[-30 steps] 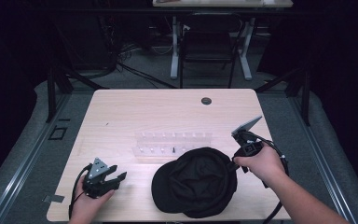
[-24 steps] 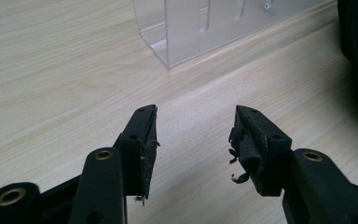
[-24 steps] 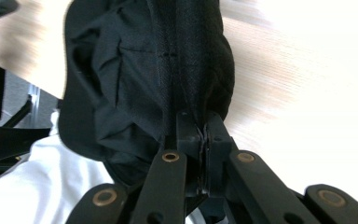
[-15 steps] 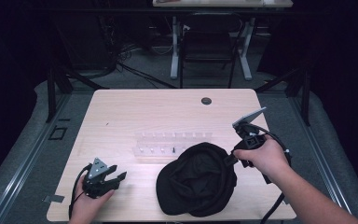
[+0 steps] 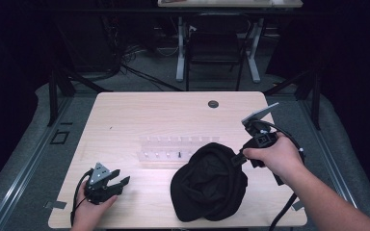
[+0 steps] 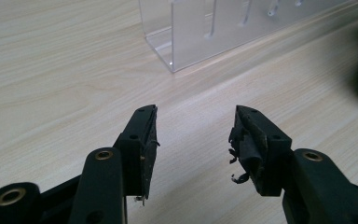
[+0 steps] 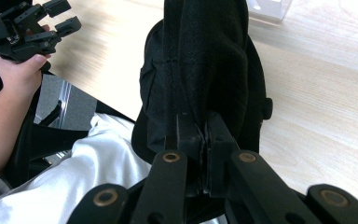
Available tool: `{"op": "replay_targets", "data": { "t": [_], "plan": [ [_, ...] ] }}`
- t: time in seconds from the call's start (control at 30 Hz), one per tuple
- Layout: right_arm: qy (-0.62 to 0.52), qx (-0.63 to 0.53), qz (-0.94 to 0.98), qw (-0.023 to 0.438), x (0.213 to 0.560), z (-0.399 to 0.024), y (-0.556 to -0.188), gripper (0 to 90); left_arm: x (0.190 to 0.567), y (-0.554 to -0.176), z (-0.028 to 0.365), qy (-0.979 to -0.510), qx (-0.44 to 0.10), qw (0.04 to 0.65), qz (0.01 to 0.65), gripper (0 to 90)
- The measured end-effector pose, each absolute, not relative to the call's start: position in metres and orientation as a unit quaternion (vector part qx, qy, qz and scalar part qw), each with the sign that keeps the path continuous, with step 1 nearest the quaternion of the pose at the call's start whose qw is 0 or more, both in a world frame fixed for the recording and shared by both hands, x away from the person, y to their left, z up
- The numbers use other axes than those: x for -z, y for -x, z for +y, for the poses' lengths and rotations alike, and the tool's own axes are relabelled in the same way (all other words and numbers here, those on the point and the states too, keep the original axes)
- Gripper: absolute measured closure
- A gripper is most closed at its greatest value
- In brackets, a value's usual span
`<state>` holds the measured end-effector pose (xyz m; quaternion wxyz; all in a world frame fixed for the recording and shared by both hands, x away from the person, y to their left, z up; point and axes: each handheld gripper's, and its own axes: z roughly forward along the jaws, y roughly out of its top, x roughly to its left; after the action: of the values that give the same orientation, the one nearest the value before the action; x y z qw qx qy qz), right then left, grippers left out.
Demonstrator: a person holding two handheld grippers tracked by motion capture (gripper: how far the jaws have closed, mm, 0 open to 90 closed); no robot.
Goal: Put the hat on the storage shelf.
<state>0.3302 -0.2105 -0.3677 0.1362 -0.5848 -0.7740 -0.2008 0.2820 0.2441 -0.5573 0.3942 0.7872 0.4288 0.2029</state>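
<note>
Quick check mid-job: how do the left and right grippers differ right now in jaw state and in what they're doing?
The left gripper has its jaws spread apart with nothing between them; the right gripper has its jaws shut on the black cap. The left gripper sits low at the table's near left corner, apart from the cap; the right gripper is raised at the cap's right edge, pulling the fabric up. Both are black, hand-held and cabled.

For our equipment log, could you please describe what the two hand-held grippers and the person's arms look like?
Both the left hand-held gripper and the right hand-held gripper are black, with brass-coloured pivot rivets on the linkages and a grey three-cornered plate on top. A black cable trails from each. Worn padding frays on the left jaws. The forearms are bare, without sleeves.
</note>
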Motion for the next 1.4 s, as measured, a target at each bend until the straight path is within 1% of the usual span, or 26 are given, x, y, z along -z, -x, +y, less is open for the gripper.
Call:
{"op": "replay_targets", "data": {
  "t": [0.13, 0.33, 0.37, 0.63, 0.77, 0.87, 1.13, 1.33, 1.4],
  "plan": [
    [0.582, 0.21, -0.772, 0.146, 0.362, -0.212, -0.331, 88.0, 0.558, -0.282, 0.245, -0.784, -0.206, 0.395, 0.432, 50.2],
    [0.58, 0.225, -0.771, 0.133, 0.352, -0.21, -0.33, 88.0, 0.557, -0.282, 0.246, -0.783, -0.203, 0.395, 0.435, 50.2],
    [0.575, 0.22, -0.775, 0.142, 0.35, -0.211, -0.33, 88.1, 0.557, -0.282, 0.247, -0.782, -0.204, 0.396, 0.436, 50.2],
    [0.59, 0.242, -0.752, 0.165, 0.338, -0.212, -0.328, 88.4, 0.558, -0.282, 0.249, -0.777, -0.207, 0.399, 0.442, 50.2],
    [0.593, 0.257, -0.738, 0.193, 0.33, -0.214, -0.327, 88.4, 0.556, -0.282, 0.251, -0.775, -0.205, 0.4, 0.445, 50.2],
    [0.601, 0.267, -0.725, 0.205, 0.327, -0.216, -0.328, 88.4, 0.556, -0.283, 0.252, -0.773, -0.206, 0.402, 0.446, 50.2],
    [0.608, 0.305, -0.686, 0.259, 0.331, -0.233, -0.332, 88.4, 0.555, -0.283, 0.253, -0.767, -0.215, 0.406, 0.449, 50.2],
    [0.598, 0.351, -0.664, 0.278, 0.331, -0.237, -0.33, 88.5, 0.554, -0.282, 0.254, -0.764, -0.219, 0.406, 0.451, 50.2],
    [0.585, 0.366, -0.662, 0.291, 0.33, -0.239, -0.329, 88.5, 0.553, -0.282, 0.255, -0.762, -0.219, 0.408, 0.453, 50.2]
  ]
}}
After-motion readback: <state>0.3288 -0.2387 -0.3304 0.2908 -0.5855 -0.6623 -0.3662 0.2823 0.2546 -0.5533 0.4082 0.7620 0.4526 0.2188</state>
